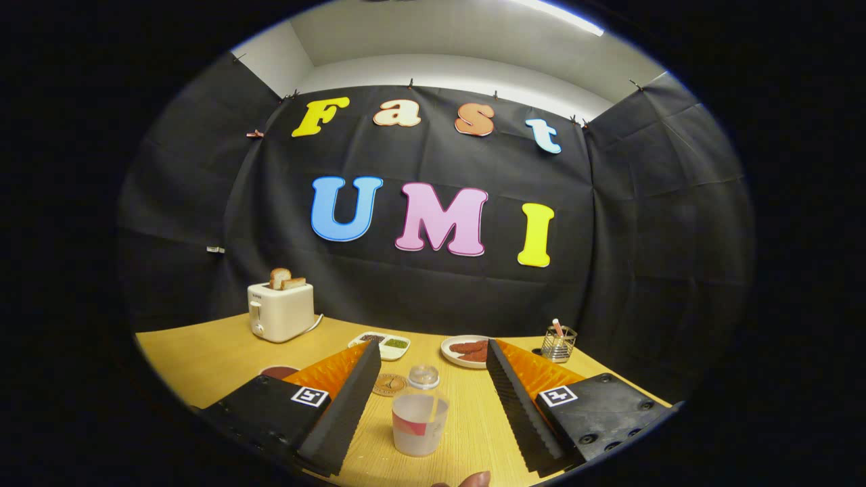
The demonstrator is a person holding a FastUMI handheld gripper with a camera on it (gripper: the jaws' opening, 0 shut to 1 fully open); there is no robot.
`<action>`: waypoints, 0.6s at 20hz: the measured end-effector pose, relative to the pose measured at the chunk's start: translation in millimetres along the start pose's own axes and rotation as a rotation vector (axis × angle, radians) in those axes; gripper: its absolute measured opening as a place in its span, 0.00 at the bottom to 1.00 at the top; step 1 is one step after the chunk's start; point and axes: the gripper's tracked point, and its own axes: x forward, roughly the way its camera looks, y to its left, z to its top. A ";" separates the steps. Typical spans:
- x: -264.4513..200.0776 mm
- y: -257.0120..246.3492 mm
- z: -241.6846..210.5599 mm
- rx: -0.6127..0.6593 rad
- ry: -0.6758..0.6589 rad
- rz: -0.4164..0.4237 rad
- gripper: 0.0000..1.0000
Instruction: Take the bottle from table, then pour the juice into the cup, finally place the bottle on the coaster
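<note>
My gripper (431,346) is open, its two fingers spread wide above the wooden table (203,352). Between the fingers, close to me, stands a translucent whitish container (419,425) with a red patch on its side and an open top. Right behind it stands a small clear vessel (424,376); I cannot tell which of the two is the bottle and which the cup. A round brown coaster (389,384) lies flat just left of the clear vessel, beside my left finger (345,406). Neither finger touches anything.
A white toaster (281,312) with bread in it stands at the back left. A divided dish (387,345), a plate (452,343) of reddish food and a wire holder (559,343) line the far side. A dark red round thing (277,370) lies left of my left finger. A person's fingertip (473,479) shows nearest me.
</note>
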 end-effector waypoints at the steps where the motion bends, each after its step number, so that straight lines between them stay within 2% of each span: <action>1: 1.4 1.1 -13.4 0.006 0.009 0.002 0.96; 6: 16.8 2.5 -75.9 0.052 0.069 -0.013 0.97; 12: 35.5 5.7 -104.3 0.066 0.084 -0.028 0.96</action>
